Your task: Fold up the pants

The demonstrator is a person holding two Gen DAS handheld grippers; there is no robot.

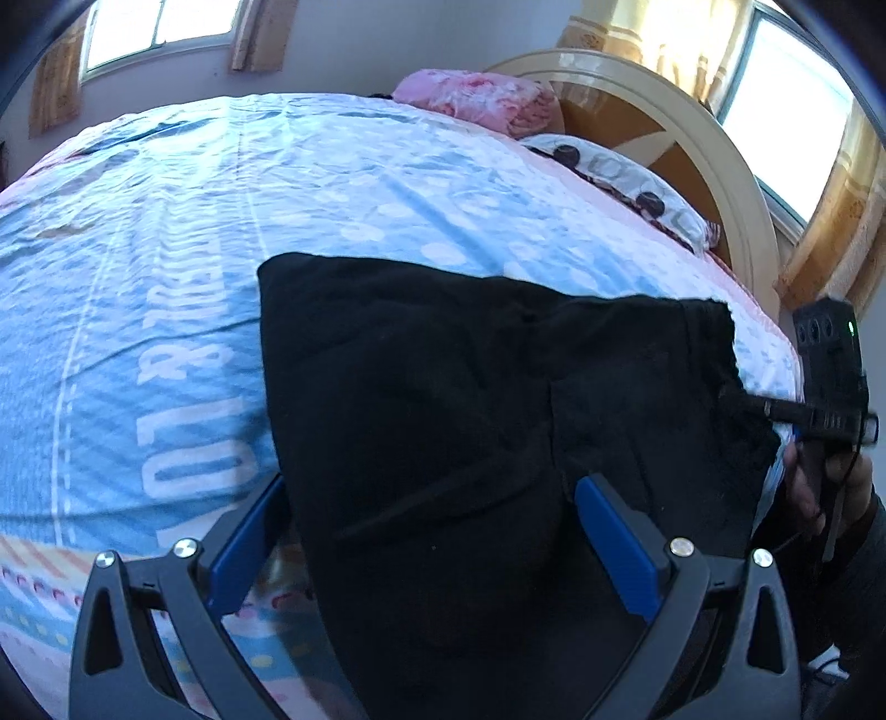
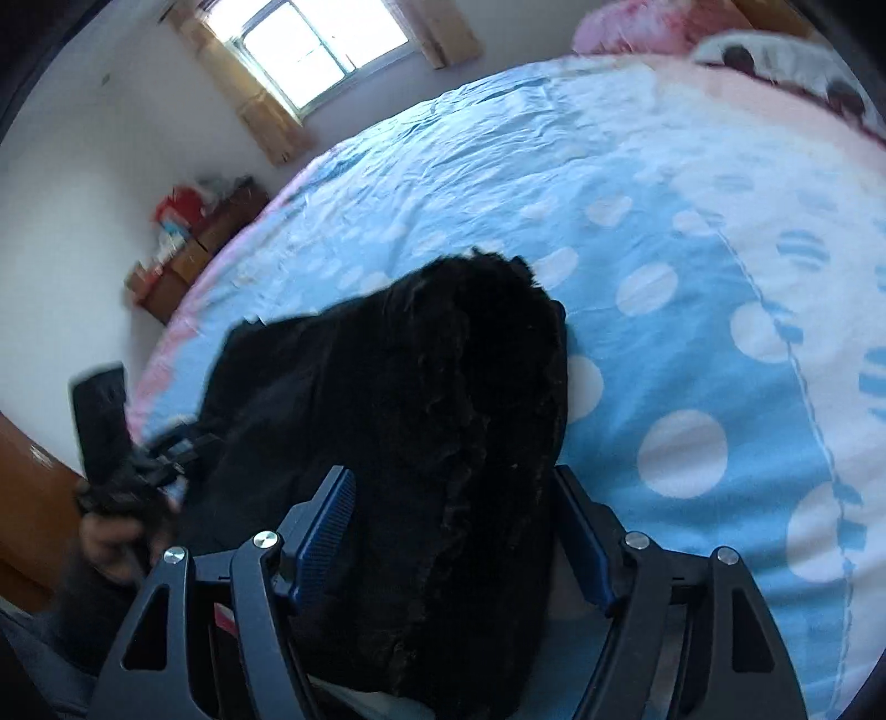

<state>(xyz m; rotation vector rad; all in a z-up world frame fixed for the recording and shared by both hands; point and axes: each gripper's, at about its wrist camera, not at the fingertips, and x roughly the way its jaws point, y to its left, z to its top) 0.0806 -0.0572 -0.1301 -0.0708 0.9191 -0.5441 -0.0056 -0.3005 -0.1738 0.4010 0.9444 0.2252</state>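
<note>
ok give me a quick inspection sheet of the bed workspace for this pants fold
surface: bed sheet, light blue with white dots and lettering, wrinkled
job's things: black pants lying on the sheet, folded into a thick bundle
clutter: pink pillow and patterned pillow at the headboard
grippers: left claw jaws wide, pants between them, pads not pressing; right claw jaws wide around the bundle, pads not pressing
cables: thin cable hanging by the right hand
surroundings: curtained windows, white wall, low wooden shelf with red and boxed items
</note>
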